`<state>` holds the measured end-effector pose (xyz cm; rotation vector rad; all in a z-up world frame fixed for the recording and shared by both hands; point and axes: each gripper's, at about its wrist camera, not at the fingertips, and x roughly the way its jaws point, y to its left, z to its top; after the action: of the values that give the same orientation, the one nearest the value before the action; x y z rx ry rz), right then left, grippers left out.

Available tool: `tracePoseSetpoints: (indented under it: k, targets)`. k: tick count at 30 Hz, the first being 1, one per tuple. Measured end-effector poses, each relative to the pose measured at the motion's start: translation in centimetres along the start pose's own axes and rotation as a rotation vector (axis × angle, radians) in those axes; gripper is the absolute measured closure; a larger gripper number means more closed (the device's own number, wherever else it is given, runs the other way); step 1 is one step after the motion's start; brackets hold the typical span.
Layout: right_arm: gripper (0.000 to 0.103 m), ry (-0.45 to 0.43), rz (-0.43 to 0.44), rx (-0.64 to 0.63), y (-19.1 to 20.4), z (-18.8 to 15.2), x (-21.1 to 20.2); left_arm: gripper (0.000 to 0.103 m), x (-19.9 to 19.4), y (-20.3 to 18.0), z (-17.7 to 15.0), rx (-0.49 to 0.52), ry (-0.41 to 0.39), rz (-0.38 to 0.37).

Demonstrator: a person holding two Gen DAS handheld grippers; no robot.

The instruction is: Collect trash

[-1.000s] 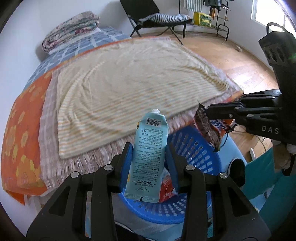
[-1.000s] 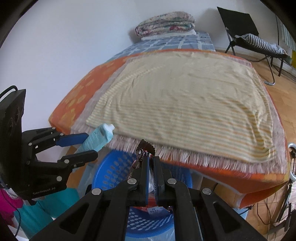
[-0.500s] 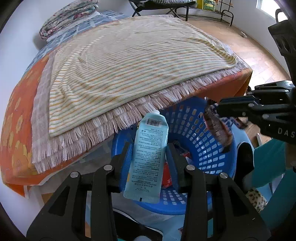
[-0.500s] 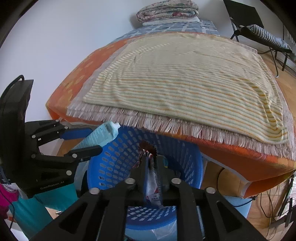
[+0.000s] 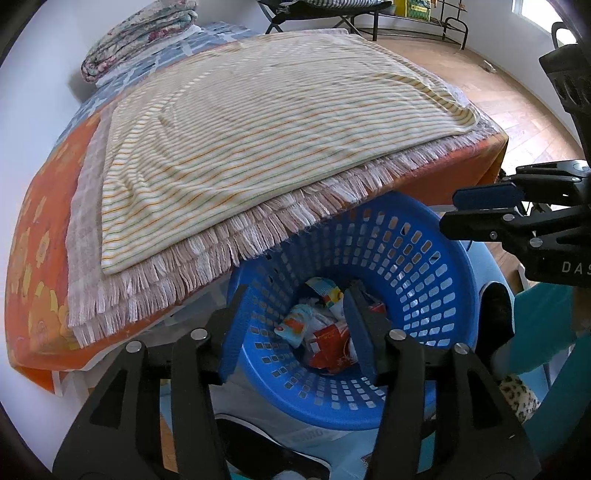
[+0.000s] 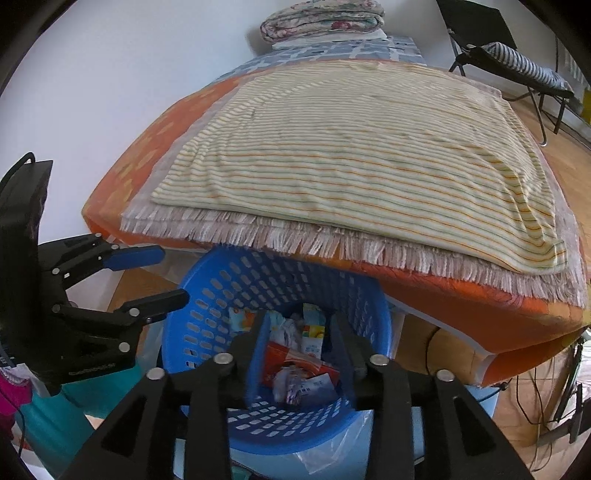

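Observation:
A blue perforated basket stands at the foot of the bed and holds several wrappers and packets. It also shows in the right wrist view, with the trash in its bottom. My left gripper is open and empty over the basket's near rim. My right gripper is open and empty just above the basket. Each gripper shows in the other's view: the right one over the far right rim, the left one at the left rim.
A bed with an orange cover and a striped fringed blanket overhangs the basket. Folded quilts lie at its far end. A black folding chair stands on the wooden floor to the right. Cables hang beside the bed.
Both grippers have opened. The pale blue tube has left my left gripper and the dark wrapper has left my right gripper. Both grippers have come down closer to the basket.

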<state>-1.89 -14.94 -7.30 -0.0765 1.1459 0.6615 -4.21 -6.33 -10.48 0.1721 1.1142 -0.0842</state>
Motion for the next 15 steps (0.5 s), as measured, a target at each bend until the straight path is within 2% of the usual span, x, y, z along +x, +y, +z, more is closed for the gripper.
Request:
tracePoseSetpoints:
  k: [1,4,5,7,10,15]
  targets:
    - [0.053,-0.003,-0.005,0.001,0.0,0.0,-0.1,0.05,0.0,0.0,0.0,-0.002,0.0,0.0]
    - [0.047,-0.012,-0.023,0.0,-0.2,0.1,-0.4,0.05,-0.1,0.0,0.0,-0.002,-0.001,0.0]
    - [0.045,-0.017,-0.034,-0.002,-0.2,0.1,-0.5,0.048,-0.1,0.0,0.0,-0.001,-0.002,0.002]
    - [0.035,-0.028,-0.055,-0.005,-0.1,0.2,-0.8,0.04,-0.1,0.0,-0.1,-0.002,-0.006,0.008]
    - [0.027,-0.045,-0.085,-0.012,0.0,0.3,-1.2,0.04,-0.3,0.3,-0.1,-0.006,-0.012,0.011]
    - [0.017,-0.077,-0.137,-0.041,0.5,0.6,-2.0,0.037,-0.5,0.7,0.0,-0.019,-0.013,0.015]
